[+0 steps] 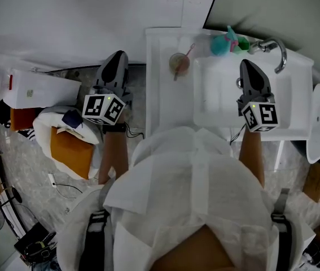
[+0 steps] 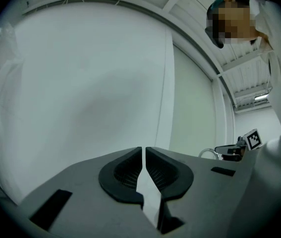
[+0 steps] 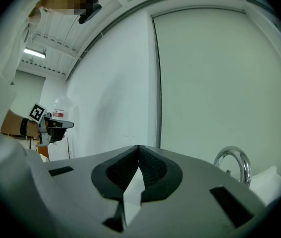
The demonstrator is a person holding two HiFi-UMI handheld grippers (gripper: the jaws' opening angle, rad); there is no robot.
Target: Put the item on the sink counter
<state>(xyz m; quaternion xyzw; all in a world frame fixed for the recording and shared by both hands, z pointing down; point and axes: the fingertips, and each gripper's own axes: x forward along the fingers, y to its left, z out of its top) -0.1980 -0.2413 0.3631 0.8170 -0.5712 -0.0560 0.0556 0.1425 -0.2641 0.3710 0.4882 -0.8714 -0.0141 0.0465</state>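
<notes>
Left gripper [image 2: 143, 152] and right gripper [image 3: 139, 150] both pressed together, empty; clear glass tumbler with pink stick [image 1: 179, 62] stands on white sink counter [image 1: 162, 89] ahead, between them; I judge placing done, or else a fresh pick-up needing jaws opened.

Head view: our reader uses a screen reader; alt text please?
Seen from above, a person in white holds the left tongs beside a white sink counter and the right tongs over its basin; a cup stands on the counter.
</notes>
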